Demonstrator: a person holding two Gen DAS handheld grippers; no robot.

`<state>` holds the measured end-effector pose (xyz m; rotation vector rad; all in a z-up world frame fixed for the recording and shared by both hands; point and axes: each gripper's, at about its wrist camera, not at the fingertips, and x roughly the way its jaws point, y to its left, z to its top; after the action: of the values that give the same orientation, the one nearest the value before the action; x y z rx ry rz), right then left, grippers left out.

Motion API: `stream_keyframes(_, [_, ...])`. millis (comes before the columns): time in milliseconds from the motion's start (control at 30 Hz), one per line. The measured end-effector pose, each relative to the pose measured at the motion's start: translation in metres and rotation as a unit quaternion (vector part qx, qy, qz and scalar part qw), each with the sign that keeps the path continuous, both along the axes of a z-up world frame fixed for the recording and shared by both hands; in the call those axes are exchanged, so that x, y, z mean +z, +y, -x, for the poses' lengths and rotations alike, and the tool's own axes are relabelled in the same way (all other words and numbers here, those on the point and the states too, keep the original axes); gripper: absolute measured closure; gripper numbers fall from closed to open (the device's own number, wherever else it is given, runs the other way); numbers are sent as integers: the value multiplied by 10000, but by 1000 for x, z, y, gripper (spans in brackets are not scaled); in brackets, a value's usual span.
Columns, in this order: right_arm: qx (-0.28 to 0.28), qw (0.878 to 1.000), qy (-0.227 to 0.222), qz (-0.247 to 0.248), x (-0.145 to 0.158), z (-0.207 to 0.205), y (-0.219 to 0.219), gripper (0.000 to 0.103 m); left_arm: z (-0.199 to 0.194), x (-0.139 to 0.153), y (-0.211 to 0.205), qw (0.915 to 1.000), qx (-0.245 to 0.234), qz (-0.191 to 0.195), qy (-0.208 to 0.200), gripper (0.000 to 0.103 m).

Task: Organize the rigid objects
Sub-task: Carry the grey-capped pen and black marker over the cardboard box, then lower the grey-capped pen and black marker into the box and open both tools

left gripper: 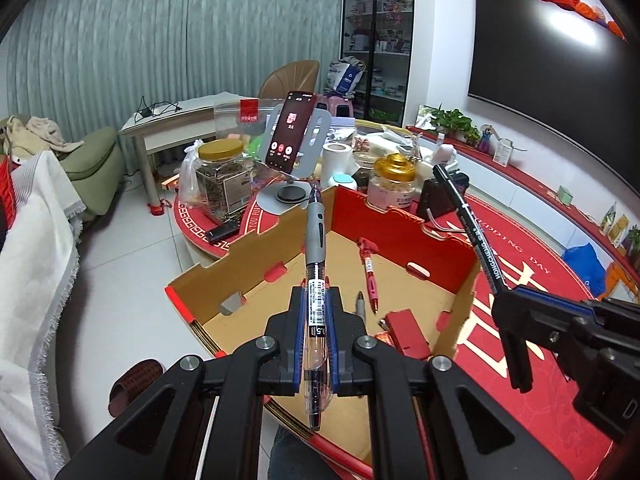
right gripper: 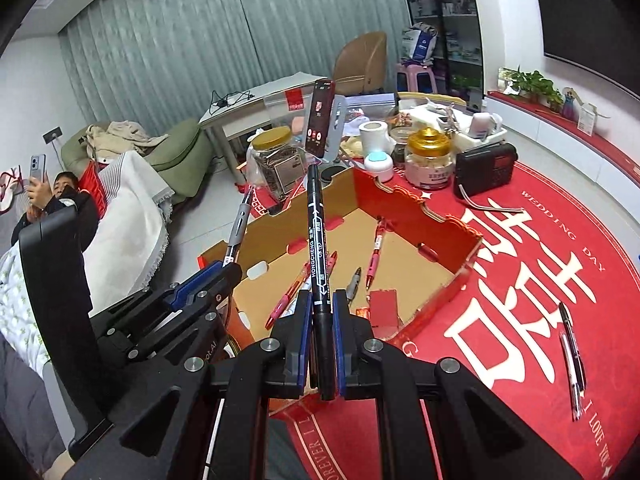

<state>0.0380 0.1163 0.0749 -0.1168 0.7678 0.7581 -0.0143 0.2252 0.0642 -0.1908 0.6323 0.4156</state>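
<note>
My left gripper (left gripper: 316, 300) is shut on a clear gel pen with a grey grip (left gripper: 315, 240) and holds it upright above the near edge of an open cardboard box (left gripper: 248, 248). My right gripper (right gripper: 322, 300) is shut on a black marker (right gripper: 317, 236), also held upright over the box (right gripper: 456, 280). Inside the box lie red pens (right gripper: 374, 258), a grey pen (right gripper: 352, 284) and a small red block (right gripper: 384, 308). Each gripper shows in the other's view: the right one (left gripper: 500, 300) on the right, the left one (right gripper: 228, 268) on the left.
Two more pens (right gripper: 572, 356) lie on the red round tablecloth (right gripper: 520, 300) to the right of the box. Behind the box stand a phone on a stand (left gripper: 290, 132), jars (left gripper: 222, 180), a black radio (right gripper: 486, 168) and clutter. A person (right gripper: 60, 196) sits at far left.
</note>
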Motion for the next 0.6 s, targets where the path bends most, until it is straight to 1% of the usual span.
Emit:
stream_keyframes(233, [20, 9999, 54, 121, -7, -13, 12, 92, -11, -9, 8, 9999, 38, -2, 141, 93])
stream_keyframes(600, [-67, 9995, 205, 232, -16, -27, 14, 92, -28, -20, 11, 9994, 3, 37, 352, 93])
